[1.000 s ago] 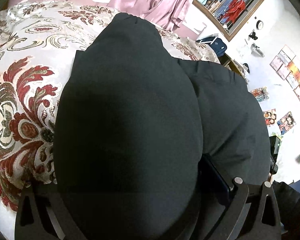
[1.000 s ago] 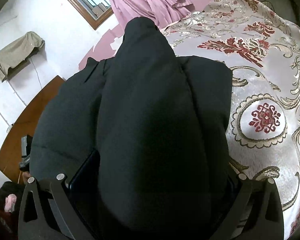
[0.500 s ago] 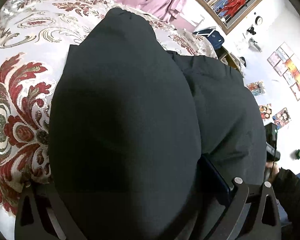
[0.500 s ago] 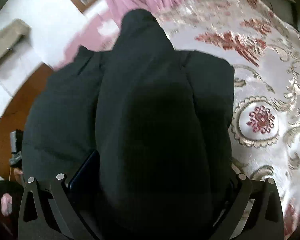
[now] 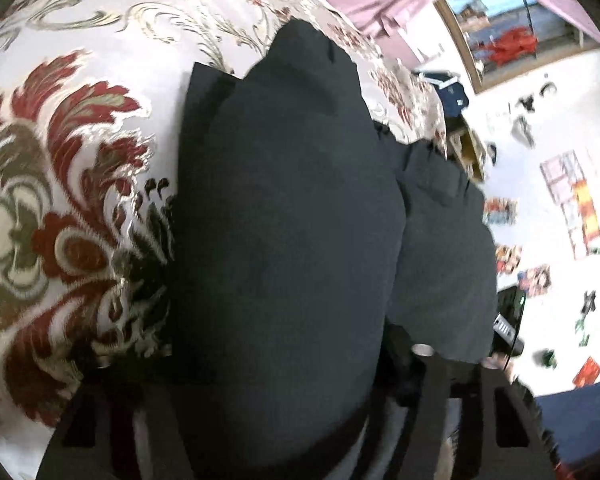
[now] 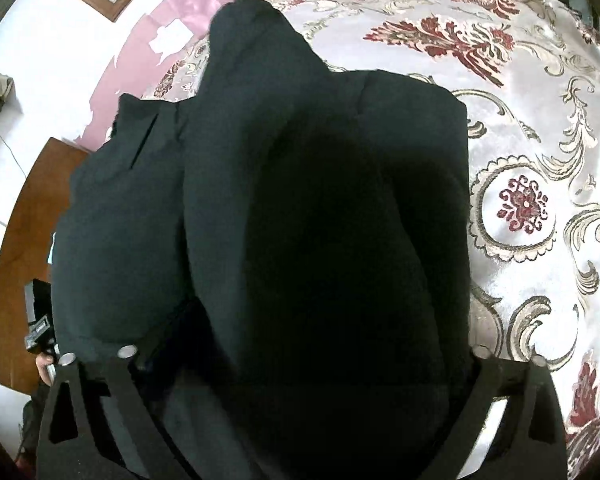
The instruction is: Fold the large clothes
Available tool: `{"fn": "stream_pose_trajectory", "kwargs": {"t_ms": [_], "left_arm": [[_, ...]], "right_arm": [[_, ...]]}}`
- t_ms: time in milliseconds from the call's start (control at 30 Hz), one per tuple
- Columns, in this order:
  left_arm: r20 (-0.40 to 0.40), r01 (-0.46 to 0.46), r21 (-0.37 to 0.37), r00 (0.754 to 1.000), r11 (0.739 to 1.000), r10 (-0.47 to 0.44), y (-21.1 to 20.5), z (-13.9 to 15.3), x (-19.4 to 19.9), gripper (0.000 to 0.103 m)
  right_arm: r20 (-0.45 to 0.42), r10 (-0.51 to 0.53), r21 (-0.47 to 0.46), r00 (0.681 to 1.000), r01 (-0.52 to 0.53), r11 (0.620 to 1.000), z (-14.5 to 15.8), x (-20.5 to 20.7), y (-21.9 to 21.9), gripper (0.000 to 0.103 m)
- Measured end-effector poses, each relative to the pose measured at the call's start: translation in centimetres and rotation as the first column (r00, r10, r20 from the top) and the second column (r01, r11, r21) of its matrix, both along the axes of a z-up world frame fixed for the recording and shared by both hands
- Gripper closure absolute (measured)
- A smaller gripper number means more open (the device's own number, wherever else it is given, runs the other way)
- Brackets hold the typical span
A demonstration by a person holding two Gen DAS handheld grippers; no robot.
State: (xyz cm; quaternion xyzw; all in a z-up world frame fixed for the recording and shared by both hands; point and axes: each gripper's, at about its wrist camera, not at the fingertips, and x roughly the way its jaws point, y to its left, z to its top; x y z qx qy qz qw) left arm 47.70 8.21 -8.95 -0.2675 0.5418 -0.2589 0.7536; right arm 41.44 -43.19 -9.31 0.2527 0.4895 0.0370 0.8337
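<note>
Garment: black coat fills mid-frame, on floral bedspread.
Left gripper: jaws closing, coat between them, contact unclear.
Right gripper: same.

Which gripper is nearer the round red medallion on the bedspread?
Right. Right gripper sits beside the medallion; left gripper is across the black garment. Both jaws have just been closing, garment between them.

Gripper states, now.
Left gripper: jaws just closing, black jacket between them; grip cannot be told.
Right gripper: jaws just closing, black jacket between them; grip cannot be told.
</note>
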Motion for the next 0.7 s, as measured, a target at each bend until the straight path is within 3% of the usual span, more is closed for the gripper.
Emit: {"fn": "stream_pose_trajectory", "kwargs": {"t_ms": [133, 167, 233, 300, 400, 567, 700], "left_arm": [[-0.021, -0.043, 0.026, 0.999, 0.999, 0.044, -0.5, 0.9, -0.9, 0.065], [-0.014, -0.042, 0.035, 0.999, 0.999, 0.042, -0.7, 1.3, -1.1, 0.071], [0.020, -0.042, 0.060, 0.999, 0.997, 0.041, -1.3, 2.7, -1.7, 0.076], [0.038, -0.047, 0.071, 0.998, 0.996, 0.044, -1.5, 4.1, -2.2, 0.080], [0.070, -0.055, 0.058, 0.996, 0.997, 0.051, -0.5, 6.7, -2.8, 0.081], [0.124, -0.083, 0.037, 0.989, 0.996, 0.078, 2.8, 11.7, -3.8, 0.082], [0.139, -0.144, 0.046, 0.981, 0.989, 0.136, 7.3, 15.2, -5.1, 0.082]], "right_arm": [[-0.008, 0.025, -0.010, 1.000, -0.025, 1.000, 1.4, -0.7, 0.2, 0.041], [-0.010, 0.041, -0.015, 0.999, -0.041, 0.999, 1.9, -0.9, 0.3, 0.046], [-0.001, 0.070, -0.034, 0.998, -0.070, 0.997, 3.0, -1.5, 0.6, 0.065], [0.028, 0.092, -0.028, 0.995, -0.091, 0.995, 4.5, -2.4, 1.0, 0.075], [0.090, 0.148, -0.020, 0.985, -0.147, 0.989, 7.3, -3.6, 2.3, 0.079], [0.226, 0.256, -0.057, 0.940, -0.250, 0.967, 12.8, -5.1, 6.4, 0.081], [0.291, 0.303, -0.032, 0.907, -0.308, 0.951, 15.1, -4.5, 8.5, 0.081]]}}
